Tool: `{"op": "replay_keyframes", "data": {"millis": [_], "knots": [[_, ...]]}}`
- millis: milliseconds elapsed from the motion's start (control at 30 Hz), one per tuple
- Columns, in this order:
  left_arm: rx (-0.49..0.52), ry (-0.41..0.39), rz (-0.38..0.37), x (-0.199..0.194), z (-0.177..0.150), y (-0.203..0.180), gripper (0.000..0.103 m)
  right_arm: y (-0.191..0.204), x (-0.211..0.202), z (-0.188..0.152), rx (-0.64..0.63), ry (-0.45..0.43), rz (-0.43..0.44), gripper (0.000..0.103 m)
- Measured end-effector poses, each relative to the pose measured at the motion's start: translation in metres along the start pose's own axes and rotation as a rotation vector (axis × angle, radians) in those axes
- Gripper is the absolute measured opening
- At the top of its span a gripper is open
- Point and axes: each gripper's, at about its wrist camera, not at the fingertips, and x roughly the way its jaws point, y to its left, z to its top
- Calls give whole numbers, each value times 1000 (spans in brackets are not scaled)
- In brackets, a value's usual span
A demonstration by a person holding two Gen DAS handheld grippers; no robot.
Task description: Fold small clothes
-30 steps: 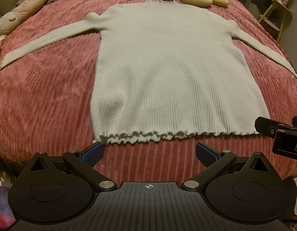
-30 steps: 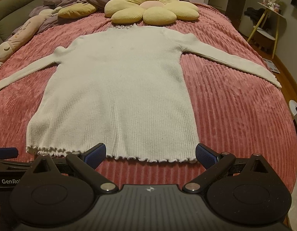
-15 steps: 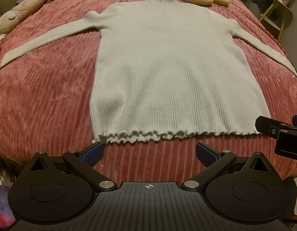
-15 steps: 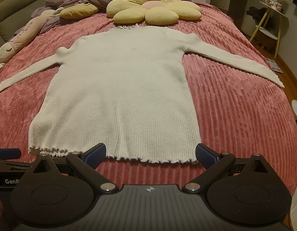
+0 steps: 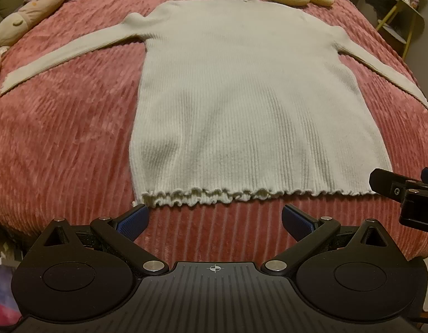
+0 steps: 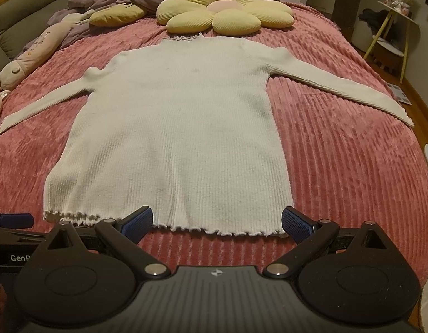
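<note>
On the pink ribbed bedspread (image 6: 338, 166), a cream ribbed-knit sweater (image 6: 172, 127) is laid flat, collar toward the yellow flower cushion (image 6: 225, 14) and frilled hem (image 5: 214, 195) toward the cameras. Both sleeves are spread outward: the left sleeve (image 5: 61, 55) runs toward the plush toy (image 6: 33, 52), the right sleeve (image 6: 338, 88) toward the far edge of the bed. No fold is seen to have been made.

The left gripper (image 5: 214, 219) is held just short of the hem, jaws spread wide and nothing between them. The right gripper (image 6: 216, 222) is likewise wide and empty, its fingertips (image 6: 137, 220) level with the hem's right half; contact with the cloth cannot be confirmed.

The garment is judged light, soft and limp, with stretch across the ribs. It is expected to sag and drape when lifted, not to hold a shape. The plush bedspread is likely to drag against the knit, so lifting is preferred to sliding. Both layers must be pinched together, or only the top layer will be raised. Suitable holds are judged to be the two hem corners, or a cuff and shoulder for a sleeve fold. A single-point grip is likely to distort the knit.
</note>
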Motion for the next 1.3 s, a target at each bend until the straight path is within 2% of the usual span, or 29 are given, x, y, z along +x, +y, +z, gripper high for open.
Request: {"op": "replay_keyframes", "data": {"millis": [400,767,1300], "knots": [[-2,8,3,5,1,-1,103,-1,5,0,2,14,17,99],[-2,31,4,16,3,-3,103,-6,11,-1,29,11,75,99],[5,88,13,49,19,-12,103,-26,51,-3,99,98,141,99]]}}
